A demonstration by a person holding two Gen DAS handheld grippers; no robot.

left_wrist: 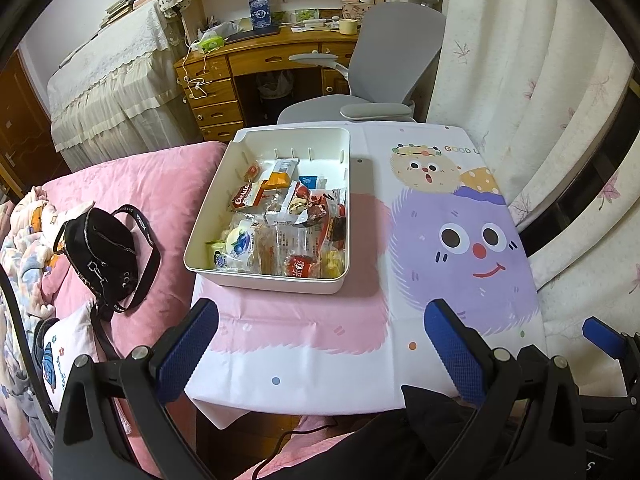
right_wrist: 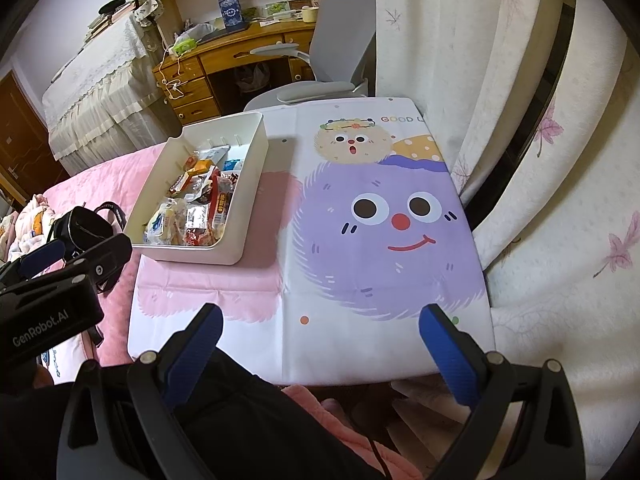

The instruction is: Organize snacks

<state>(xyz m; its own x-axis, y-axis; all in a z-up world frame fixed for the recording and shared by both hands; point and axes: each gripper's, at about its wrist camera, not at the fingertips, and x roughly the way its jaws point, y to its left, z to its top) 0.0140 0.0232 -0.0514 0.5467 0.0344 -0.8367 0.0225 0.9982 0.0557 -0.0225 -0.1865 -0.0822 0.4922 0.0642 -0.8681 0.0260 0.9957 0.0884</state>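
A white plastic bin sits on the left part of a small table covered with a cartoon cloth. Several wrapped snacks fill the bin in a loose heap. My left gripper hovers open over the table's near edge, short of the bin, with nothing between its blue pads. My right gripper is open too, above the near edge of the cloth and empty. The left gripper's body shows at the left of the right wrist view.
A pink bed lies left of the table with a black bag on it. Behind the table stand a grey office chair and a wooden desk. White curtains hang along the right side.
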